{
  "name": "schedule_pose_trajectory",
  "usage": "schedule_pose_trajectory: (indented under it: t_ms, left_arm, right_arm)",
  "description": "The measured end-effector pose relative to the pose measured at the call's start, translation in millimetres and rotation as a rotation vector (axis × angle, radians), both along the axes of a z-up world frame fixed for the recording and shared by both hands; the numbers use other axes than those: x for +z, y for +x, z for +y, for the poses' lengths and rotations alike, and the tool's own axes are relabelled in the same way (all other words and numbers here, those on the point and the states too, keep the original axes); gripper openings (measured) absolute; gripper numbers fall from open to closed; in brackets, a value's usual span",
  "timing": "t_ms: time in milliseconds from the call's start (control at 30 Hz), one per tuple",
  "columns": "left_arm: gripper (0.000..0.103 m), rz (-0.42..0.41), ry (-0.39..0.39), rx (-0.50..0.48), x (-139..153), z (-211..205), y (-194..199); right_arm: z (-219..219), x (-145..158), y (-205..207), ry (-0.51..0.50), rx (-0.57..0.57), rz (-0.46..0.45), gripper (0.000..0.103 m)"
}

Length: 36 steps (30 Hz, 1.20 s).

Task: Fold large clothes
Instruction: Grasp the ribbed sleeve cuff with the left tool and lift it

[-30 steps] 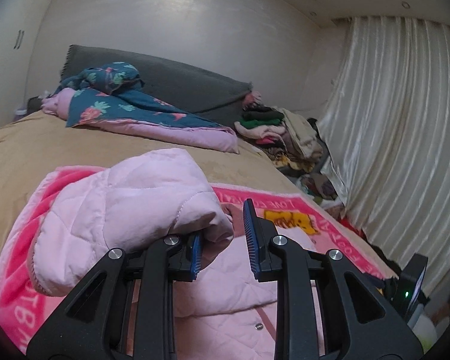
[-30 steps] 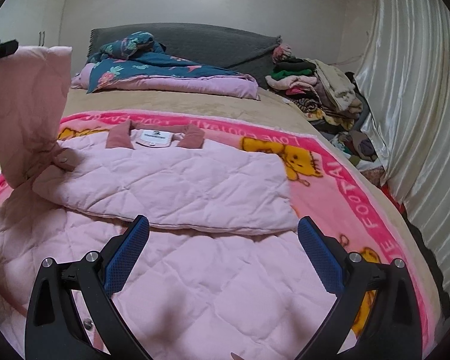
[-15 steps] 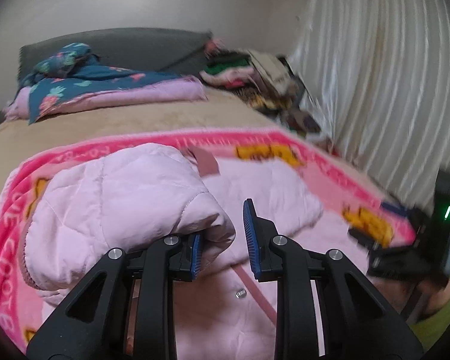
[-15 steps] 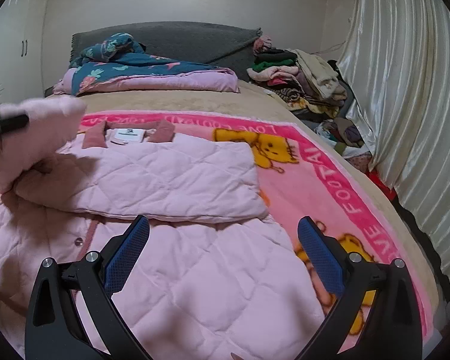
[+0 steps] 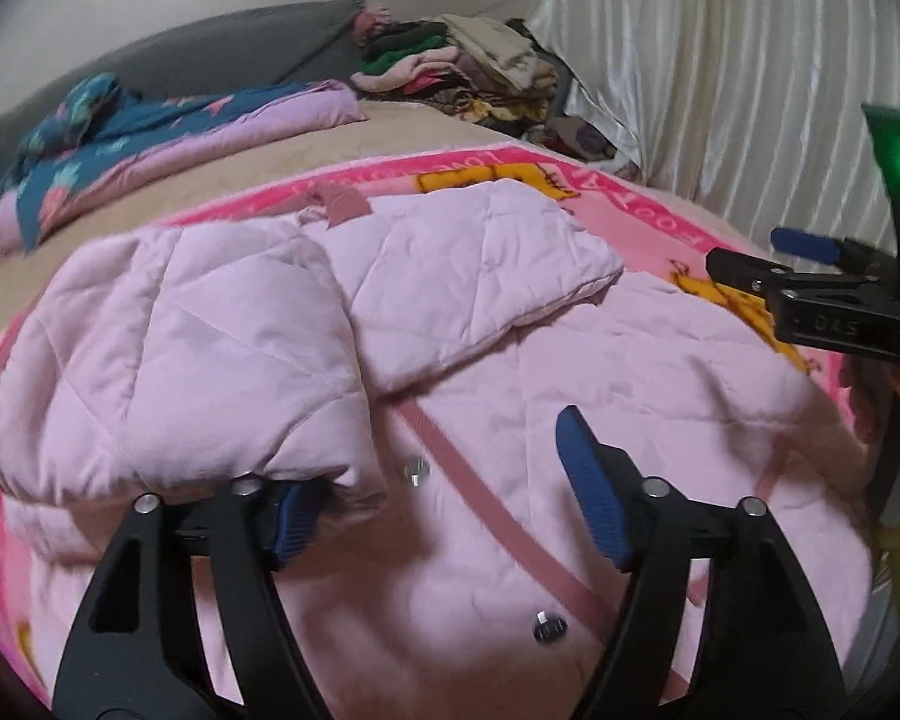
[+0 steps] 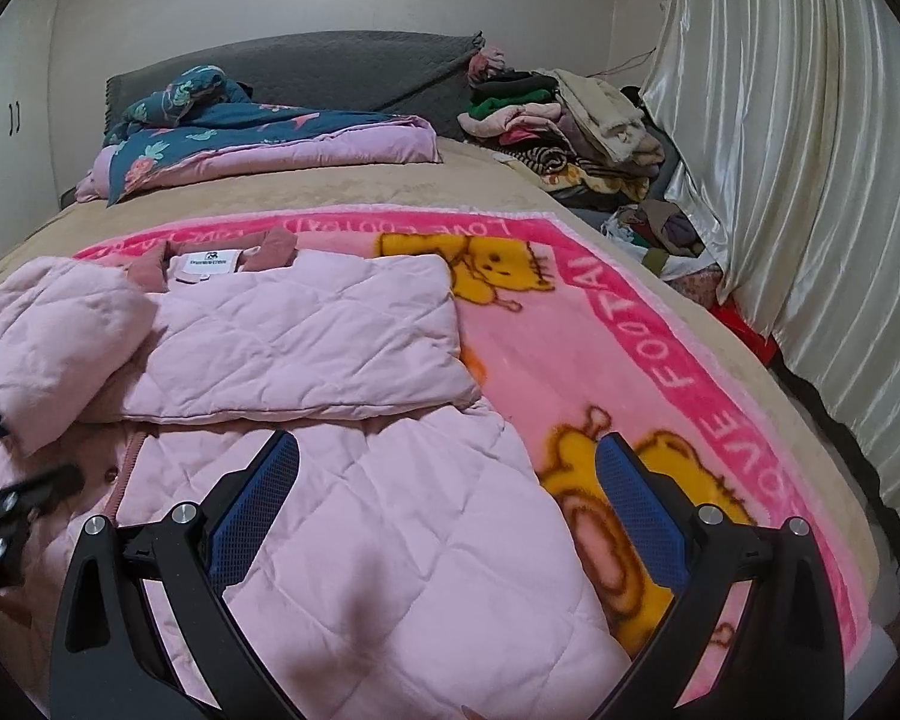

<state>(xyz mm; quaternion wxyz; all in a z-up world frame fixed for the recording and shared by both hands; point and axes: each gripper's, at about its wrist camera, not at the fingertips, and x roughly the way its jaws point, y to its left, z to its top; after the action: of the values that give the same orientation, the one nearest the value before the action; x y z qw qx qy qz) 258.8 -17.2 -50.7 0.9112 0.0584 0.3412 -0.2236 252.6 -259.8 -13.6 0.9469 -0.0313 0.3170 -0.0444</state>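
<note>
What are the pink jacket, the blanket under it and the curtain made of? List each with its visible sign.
Pink jacket: matte padded fabric, probably synthetic; stitched diamond quilting, puffy edges.
Blanket: plush fleece by its look; fuzzy printed surface.
Curtain: satin-like fabric; glossy sheen along vertical folds.

Pink blanket [image 6: 660, 324]: white capitals along its right border, seen sideways, reading "FOOTA…" and further down "…OVE"; its top border carries upside-down lettering, probably "LOVE FOOTA…".

Pink quilted jacket [image 6: 306, 336]: white neck label [image 6: 209, 262] with a small logo and one line of print, too small to read.

Right gripper [image 5: 810, 252]: embossed letters on its black body, upside down, not legible.
</note>
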Motion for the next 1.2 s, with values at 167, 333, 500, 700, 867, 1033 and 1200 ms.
schedule_pose_trajectory:
  t_ms: [167, 333, 500, 700, 867, 1033, 1200]
  left_arm:
    - [0.072, 0.077, -0.175, 0.127, 5.6, 27.7, -11.8]
    - [0.083, 0.081, -0.323, 0.328, 15.6, 68.3, -18.0]
    - [0.094, -0.007, -0.263, 0.552, 13.8, 98.0, -20.7]
    - [0.094, -0.031, -0.268, 0.711, 11.9, 138.7, -15.9]
    - [0.066, 0.019, -0.411, 0.666, 9.9, 163.6, -9.4]
    - [0.017, -0.05, -0.435, 0.578, 33.9, 153.9, -13.0]
    - [0.013, -0.113, -0.428, 0.387, 66.9, 113.5, -15.1]
  right_arm:
    - [0.7, 3.1, -5.0, 0.025, 0.02, -0.011, 0.099]
    - [1.0, 4.2, -6.4, 0.041, 0.031, -0.013, 0.099]
    - [8.9, 1.5, -7.2, 0.035, 0.048, -0.006, 0.099]
    - [19.5, -1.1, -6.0, 0.024, 0.06, -0.003, 0.099]
    - [28.4, -2.2, -6.4, 0.016, 0.072, -0.006, 0.099]
    - [32.3, -3.3, -7.8, 0.02, 0.079, -0.006, 0.098]
    - [28.7, -0.7, -9.1, 0.026, 0.072, -0.014, 0.098]
